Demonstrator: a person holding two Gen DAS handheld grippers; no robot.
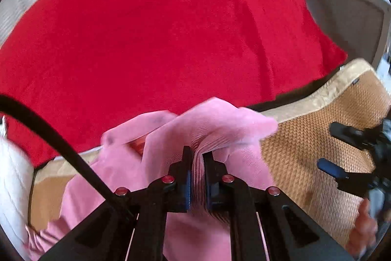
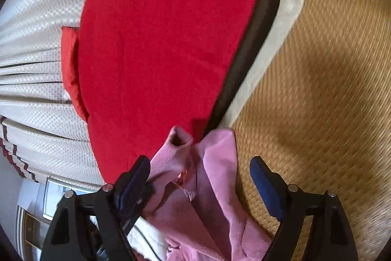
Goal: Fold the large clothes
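Left wrist, tongs (image 1: pixel 196 163) pinching pink garment (image 1: pixel 215 119)

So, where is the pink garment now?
Low in both views: the pink garment is pinched in the left hand-held gripper, between red blanket and woven mat.

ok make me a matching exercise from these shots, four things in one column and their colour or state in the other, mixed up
Things:
1. left gripper
2. right gripper
3. blanket
4. mat

Colour or state:
A. red, spread flat
B. jaws apart, nothing pinched
C. tan, woven
D. jaws shut on the pink garment

Pairs: 1-D, 2-B, 3-A, 4-C
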